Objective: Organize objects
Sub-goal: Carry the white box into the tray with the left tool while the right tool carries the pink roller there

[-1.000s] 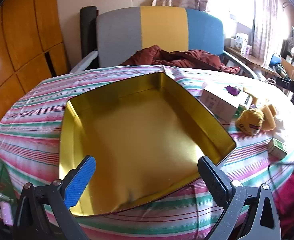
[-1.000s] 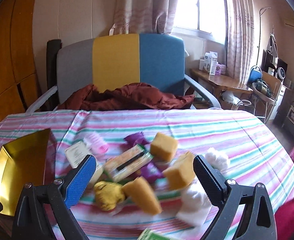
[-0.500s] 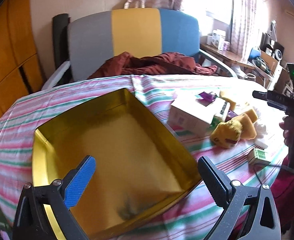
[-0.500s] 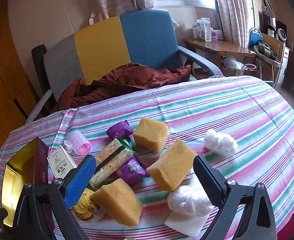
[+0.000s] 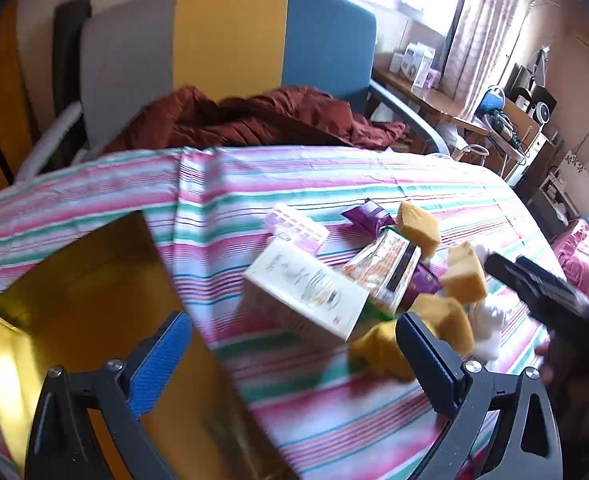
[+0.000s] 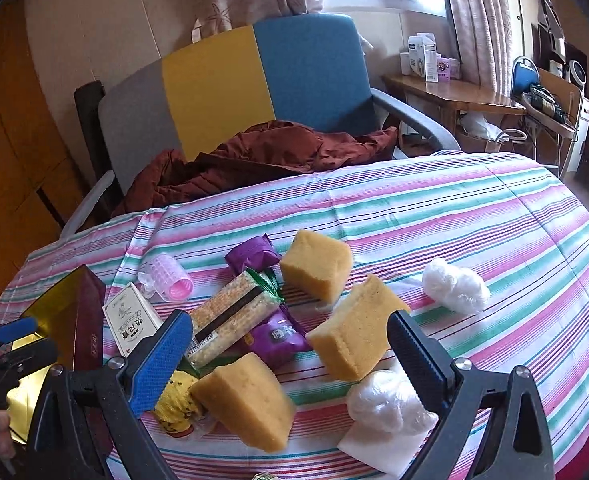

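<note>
The right gripper (image 6: 290,354) hangs above the striped tablecloth (image 6: 474,220) with its fingers spread wide and nothing between them. Just under its left finger lie a yellow sponge block (image 6: 246,398) and a yellow patterned wad (image 6: 174,404); under its right finger sits a clear plastic bundle (image 6: 386,400) on a white pad (image 6: 374,450). Between the fingers and a little ahead lie a second sponge (image 6: 354,336), a purple packet (image 6: 280,334) and a long snack bar (image 6: 230,316), with a white box (image 6: 132,322) off to the left. Farther on are a third sponge (image 6: 316,266), a pink hair roller (image 6: 168,278) and another plastic bundle (image 6: 454,290). The left gripper (image 5: 294,354) is also spread wide and empty, its left finger over the gold tin (image 5: 90,280), the clutter ahead and right. Beyond the table stands a grey, yellow and blue chair (image 6: 234,76).
</note>
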### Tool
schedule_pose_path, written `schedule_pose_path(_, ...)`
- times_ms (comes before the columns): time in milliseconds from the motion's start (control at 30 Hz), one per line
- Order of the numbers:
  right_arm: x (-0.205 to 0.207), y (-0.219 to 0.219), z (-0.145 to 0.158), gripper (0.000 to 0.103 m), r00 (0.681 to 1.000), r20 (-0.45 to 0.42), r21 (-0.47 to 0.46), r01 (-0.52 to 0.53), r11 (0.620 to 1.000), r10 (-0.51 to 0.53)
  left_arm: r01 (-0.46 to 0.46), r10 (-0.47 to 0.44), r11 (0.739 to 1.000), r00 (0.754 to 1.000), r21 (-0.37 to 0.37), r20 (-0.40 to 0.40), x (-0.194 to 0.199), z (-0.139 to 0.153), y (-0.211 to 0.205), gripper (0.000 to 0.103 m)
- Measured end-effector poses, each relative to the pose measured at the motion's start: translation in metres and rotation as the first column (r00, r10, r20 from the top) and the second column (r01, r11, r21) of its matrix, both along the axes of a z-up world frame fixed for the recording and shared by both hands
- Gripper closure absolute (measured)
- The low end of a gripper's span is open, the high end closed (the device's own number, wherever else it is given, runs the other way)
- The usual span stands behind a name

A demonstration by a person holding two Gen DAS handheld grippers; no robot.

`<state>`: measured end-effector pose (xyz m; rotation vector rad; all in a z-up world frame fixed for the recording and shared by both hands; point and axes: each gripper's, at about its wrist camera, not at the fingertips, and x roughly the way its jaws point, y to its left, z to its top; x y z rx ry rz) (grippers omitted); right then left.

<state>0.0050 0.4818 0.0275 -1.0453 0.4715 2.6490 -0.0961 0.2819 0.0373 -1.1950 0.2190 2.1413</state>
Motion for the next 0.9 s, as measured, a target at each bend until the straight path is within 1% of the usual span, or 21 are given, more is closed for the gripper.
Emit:
schedule_pose_path(100, 0.001, 0.002, 0.001, 0.003, 1.0, -0.01, -0.015, -0.001, 1.0, 0.001, -0.036, 0.036, 0.999, 0.994, 0.006, 0.099, -0.02, -0.013, 0.019, 0.0)
schedule_pose_path(133, 0.001, 0.002, 0.001, 0.003, 1.0, -0.012, -0.019, -0.002, 1.0, 0.002, -0.06, 0.06, 0.998, 0.99, -0.005, 0.128, -0.027, -0.019, 0.024, 0.0)
schedule_pose_path(233, 0.002, 0.003, 0.002, 0.003, 1.0, -0.017, -0.034, -0.007, 0.999, 0.006, -0.13, 0.133, 0.991, 0.967, -0.028, 0.216, -0.046, -0.039, 0.036, 0.0)
schedule_pose_path(300, 0.001, 0.003, 0.001, 0.003, 1.0, -0.019, -0.041, -0.013, 0.999, 0.012, -0.161, 0.168, 0.986, 0.958, -0.05, 0.233, -0.052, -0.046, 0.042, 0.0)
schedule_pose_path(500, 0.002, 0.004, 0.002, 0.003, 1.0, -0.021, -0.057, -0.019, 0.998, 0.018, -0.161, 0.184, 0.98, 0.955, -0.112, 0.231, -0.056, -0.067, 0.068, 0.001)
schedule_pose_path(533, 0.002, 0.004, 0.001, 0.003, 1.0, -0.021, -0.06, -0.018, 0.998, 0.017, -0.158, 0.183, 0.98, 0.955, -0.121, 0.235, -0.056, -0.07, 0.071, 0.004)
schedule_pose_path(600, 0.003, 0.005, 0.001, 0.003, 1.0, -0.02, -0.064, -0.013, 0.998, 0.012, -0.141, 0.17, 0.981, 0.955, -0.131, 0.245, -0.054, -0.079, 0.074, 0.024)
schedule_pose_path(633, 0.003, 0.006, 0.001, 0.003, 1.0, -0.02, -0.065, -0.012, 0.998, 0.011, -0.112, 0.145, 0.984, 0.957, -0.14, 0.253, -0.052, -0.083, 0.077, 0.034)
schedule_pose_path(700, 0.004, 0.006, 0.001, 0.004, 1.0, -0.018, -0.067, -0.01, 0.998, 0.009, -0.07, 0.097, 0.989, 0.971, -0.128, 0.22, -0.043, -0.081, 0.078, 0.038)
schedule_pose_path(767, 0.004, 0.005, 0.001, 0.006, 1.0, -0.016, -0.065, -0.012, 0.998, 0.011, -0.031, 0.054, 0.992, 0.982, -0.125, 0.183, -0.034, -0.076, 0.078, 0.046)
schedule_pose_path(800, 0.004, 0.004, 0.0, 0.009, 1.0, -0.013, -0.063, -0.015, 0.998, 0.014, -0.015, 0.034, 0.993, 0.987, -0.114, 0.16, -0.028, -0.072, 0.074, 0.048)
schedule_pose_path(833, 0.004, 0.003, 0.0, 0.009, 1.0, -0.01, -0.06, -0.017, 0.998, 0.016, -0.005, 0.02, 0.995, 0.99, -0.102, 0.143, -0.025, -0.067, 0.07, 0.051)
schedule_pose_path(900, 0.003, 0.0, -0.001, 0.009, 1.0, 0.001, -0.051, -0.025, 0.998, 0.025, 0.022, -0.014, 0.998, 0.991, -0.056, 0.133, -0.018, -0.057, 0.058, 0.051)
